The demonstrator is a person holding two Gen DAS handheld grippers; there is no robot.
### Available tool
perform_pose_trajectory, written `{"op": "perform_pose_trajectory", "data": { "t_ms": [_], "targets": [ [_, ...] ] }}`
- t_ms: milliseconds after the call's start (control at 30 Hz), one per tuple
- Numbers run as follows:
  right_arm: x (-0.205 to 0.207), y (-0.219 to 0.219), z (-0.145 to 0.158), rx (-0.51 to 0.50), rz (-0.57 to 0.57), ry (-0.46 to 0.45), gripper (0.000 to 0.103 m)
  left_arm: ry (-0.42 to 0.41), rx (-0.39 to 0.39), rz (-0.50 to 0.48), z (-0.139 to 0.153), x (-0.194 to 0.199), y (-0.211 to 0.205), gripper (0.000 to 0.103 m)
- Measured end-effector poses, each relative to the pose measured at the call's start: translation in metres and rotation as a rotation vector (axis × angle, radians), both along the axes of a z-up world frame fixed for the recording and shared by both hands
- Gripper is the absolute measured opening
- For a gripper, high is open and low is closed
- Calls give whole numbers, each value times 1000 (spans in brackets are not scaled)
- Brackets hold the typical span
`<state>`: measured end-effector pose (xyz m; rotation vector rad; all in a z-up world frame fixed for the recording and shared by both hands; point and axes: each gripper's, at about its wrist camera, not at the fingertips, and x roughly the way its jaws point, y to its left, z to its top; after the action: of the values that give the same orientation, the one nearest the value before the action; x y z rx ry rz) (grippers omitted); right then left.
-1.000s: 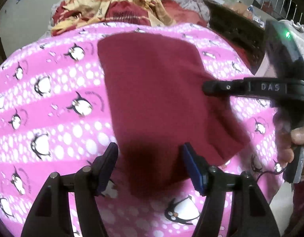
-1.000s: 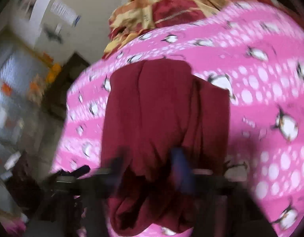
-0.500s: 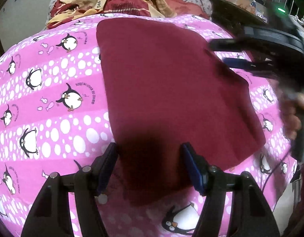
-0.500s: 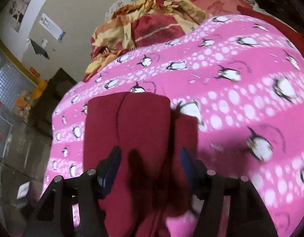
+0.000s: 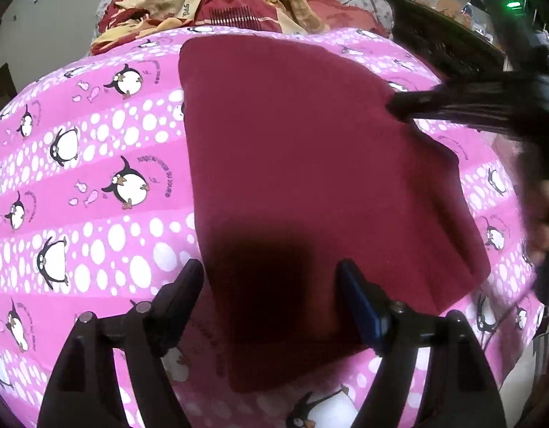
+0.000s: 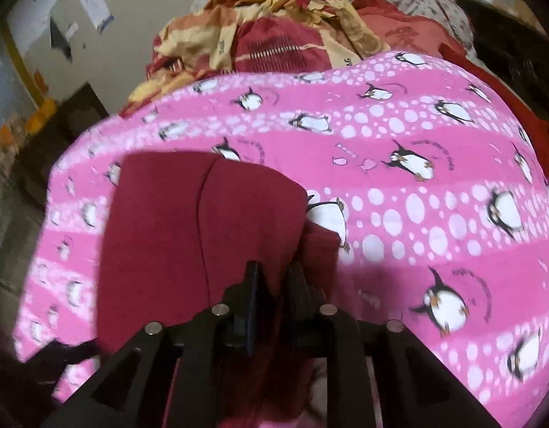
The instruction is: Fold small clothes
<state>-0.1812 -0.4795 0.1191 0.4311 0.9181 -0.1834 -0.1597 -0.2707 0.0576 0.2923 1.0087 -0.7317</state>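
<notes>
Your right gripper (image 6: 274, 278) has just snapped shut, pinching the maroon cloth's (image 5: 310, 164) edge – your left gripper (image 5: 271, 285), jaws just widened and gripping nothing, hovers over that cloth, which lies on the pink penguin blanket (image 5: 96, 178).

the right gripper (image 5: 396, 107) is showing only as a dark blur – the hand (image 5: 542, 214) behind it is smearing off the edge.
</notes>
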Motion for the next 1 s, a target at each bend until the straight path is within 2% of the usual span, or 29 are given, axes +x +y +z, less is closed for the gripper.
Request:
{"op": "perform_pose_trajectory", "data": {
  "t_ms": [133, 233, 300, 333, 400, 500, 633, 733, 800, 867, 933, 1000],
  "targets": [
    [-17, 34, 19, -12, 83, -31, 18, -3, -1, 8, 2, -1, 2, 77],
    [-29, 53, 10, -5, 112, 5, 18, -18, 0, 15, 5, -4, 3, 77],
    [-35, 59, -7, -66, 103, 56, 18, -23, 4, 19, 6, -5, 5, 77],
    [-35, 57, -16, -93, 81, 82, 15, -26, 7, 21, 6, -6, 6, 77],
    [-40, 49, -27, -64, 39, 92, 15, -29, 13, 25, 7, -7, 9, 77],
    [-45, 50, -16, -55, 43, 75, 15, -34, 15, 33, 10, -7, 13, 77],
    [-57, 57, 5, -40, 48, 26, 19, -40, -2, 46, 15, -7, 17, 77],
    [-62, 63, 0, -46, 51, 29, 36, -40, -4, 51, 17, -8, 17, 77],
    [-62, 63, -20, -41, 36, 95, 37, -41, -5, 51, 18, -9, 19, 77],
    [-66, 59, -35, 34, 16, 111, 37, -44, -4, 50, 18, -9, 19, 77],
    [-72, 56, -29, 64, -2, 76, 37, -44, -3, 48, 20, -9, 20, 77],
    [-76, 56, -12, 31, -2, 37, 37, -41, -8, 55, 21, -8, 22, 77]
  ]
}}
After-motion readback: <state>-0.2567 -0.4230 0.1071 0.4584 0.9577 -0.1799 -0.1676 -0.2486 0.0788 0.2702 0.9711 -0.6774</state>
